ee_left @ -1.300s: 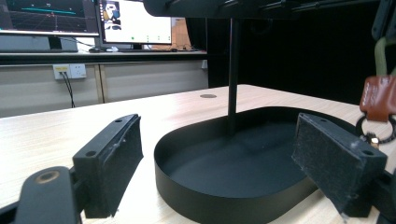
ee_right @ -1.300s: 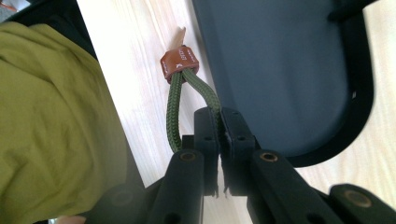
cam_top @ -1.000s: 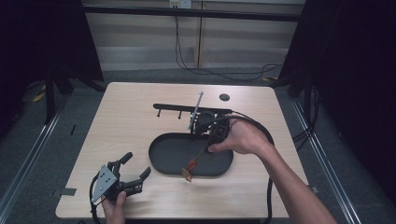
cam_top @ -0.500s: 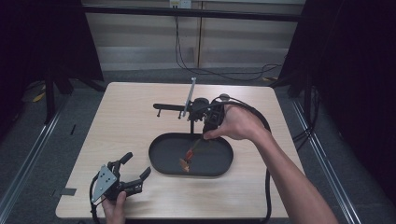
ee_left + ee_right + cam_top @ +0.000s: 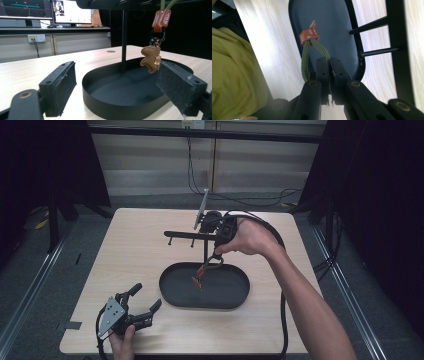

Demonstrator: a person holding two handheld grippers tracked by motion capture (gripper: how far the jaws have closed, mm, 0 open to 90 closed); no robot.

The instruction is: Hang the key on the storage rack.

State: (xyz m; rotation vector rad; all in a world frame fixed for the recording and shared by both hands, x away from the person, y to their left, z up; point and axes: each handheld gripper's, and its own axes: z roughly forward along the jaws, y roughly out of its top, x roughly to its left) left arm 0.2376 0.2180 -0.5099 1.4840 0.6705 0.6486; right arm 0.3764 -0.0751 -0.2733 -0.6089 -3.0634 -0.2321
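the right gripper (image 5: 329,62) has its jaws pinched together on the olive-green braided cord loop (image 5: 306,60) of a brown leather keychain with an animal-shaped charm (image 5: 150,59). the keychain hangs above the oval black metal tray (image 5: 170,292), beside its upright post; the charm's details are hard to make out. the left gripper (image 5: 145,306) rests wide open and empty near the table's front edge.

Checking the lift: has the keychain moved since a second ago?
Yes. The keychain has gone from the tray's near rim toward the stand's post.
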